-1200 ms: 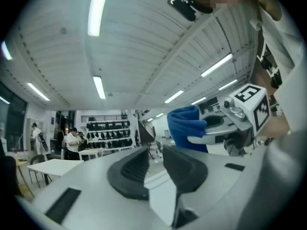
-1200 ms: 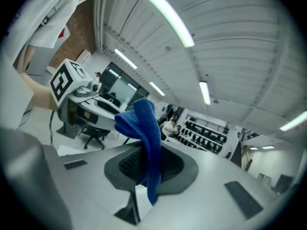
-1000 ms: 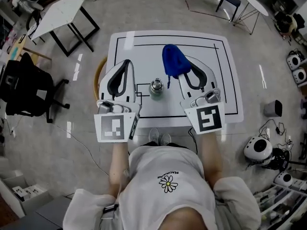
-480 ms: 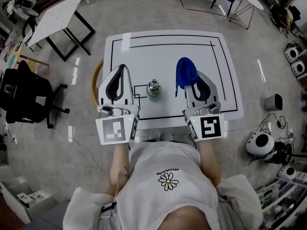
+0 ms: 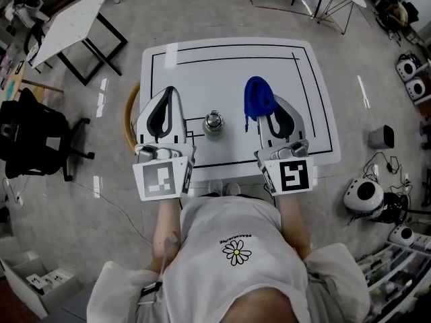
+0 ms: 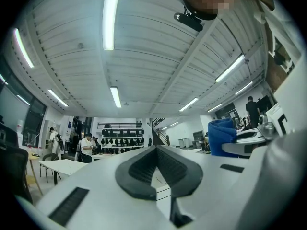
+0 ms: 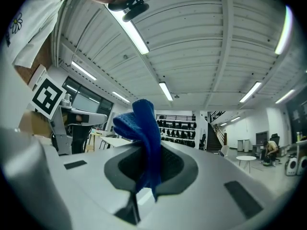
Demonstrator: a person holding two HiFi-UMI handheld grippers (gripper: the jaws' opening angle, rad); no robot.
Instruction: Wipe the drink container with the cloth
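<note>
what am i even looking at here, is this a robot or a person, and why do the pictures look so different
It is a person, not a robot. The person holds a two-jaw hand tool in each hand: the left gripper and the right gripper. The view from above comes from a camera on the person's head, looking down at a white table. The other two views come from small cameras riding on each gripper, looking along its jaws, so you mostly see jaws and ceiling. On the table, between the grippers, stands a small metal drink container. The right gripper is closed on a blue cloth. The left gripper is shut and holds nothing.
</note>
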